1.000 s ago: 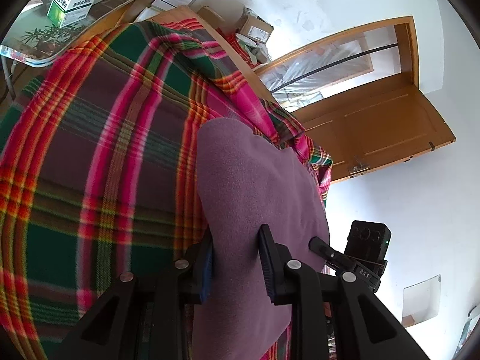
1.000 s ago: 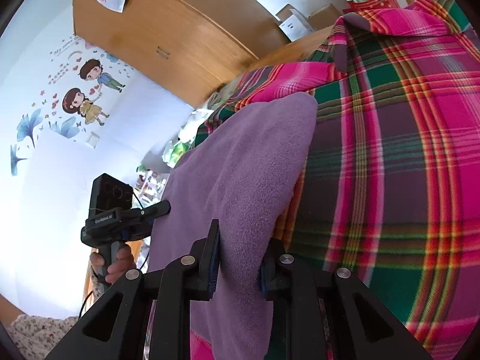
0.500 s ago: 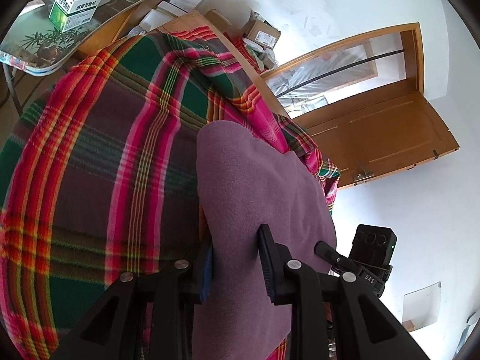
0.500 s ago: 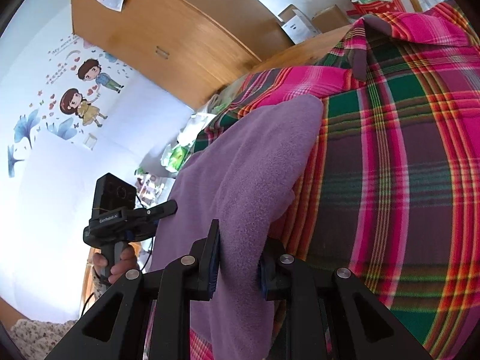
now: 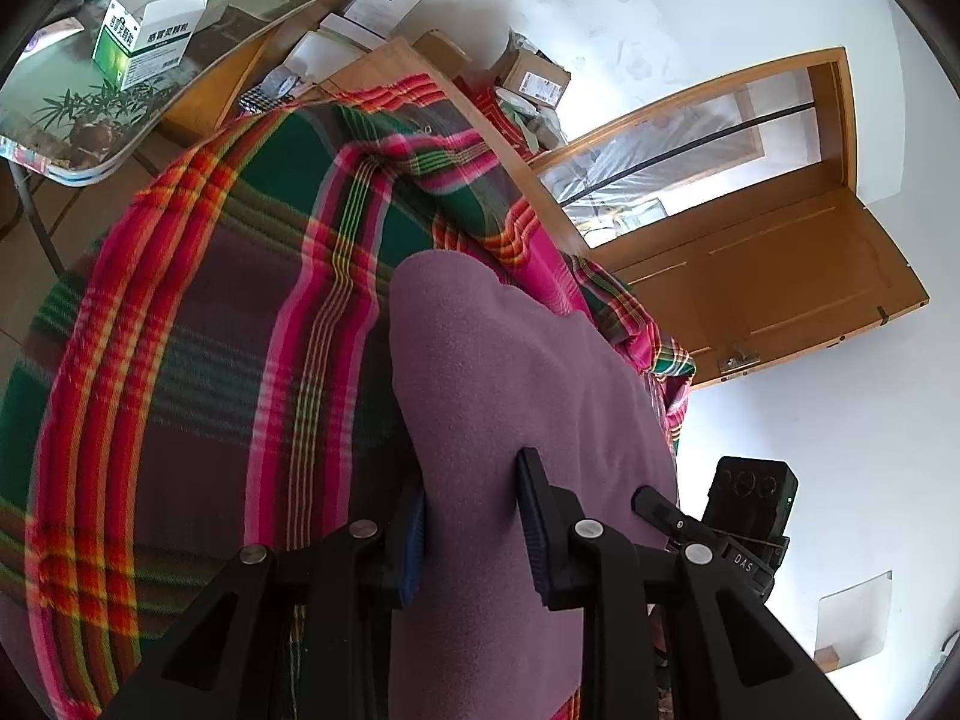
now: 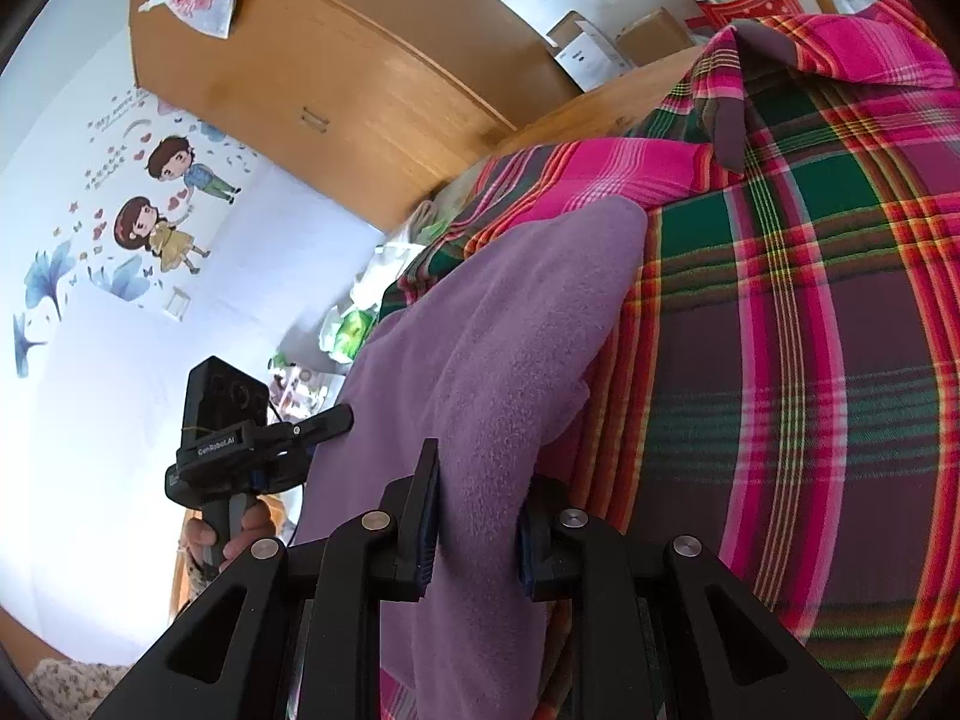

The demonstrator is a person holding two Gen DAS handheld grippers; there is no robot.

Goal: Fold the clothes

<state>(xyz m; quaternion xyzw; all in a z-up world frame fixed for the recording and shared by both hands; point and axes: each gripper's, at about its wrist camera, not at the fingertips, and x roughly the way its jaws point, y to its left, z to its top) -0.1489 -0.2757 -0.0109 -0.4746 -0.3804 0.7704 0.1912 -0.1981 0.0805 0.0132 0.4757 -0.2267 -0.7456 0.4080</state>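
purple fleece garment (image 5: 528,396) pinched in both left gripper (image 5: 474,531) and right gripper (image 6: 477,516) (over plaid blanket (image 5: 210,360))

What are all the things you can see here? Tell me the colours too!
Purple cloth: one, purple, held up over the bed between both claws.
Plaid blanket: one, pink, green and red, spread on the bed.
Wardrobe: one, brown wood, by the wall.
Cartoon stickers: several, colourful, on the white wall.
Door: one, brown wood, open.
Medicine box: one, green and white, on a tray.
Left claw: one, black, shut on the cloth.
Right claw: one, black, shut on the cloth.
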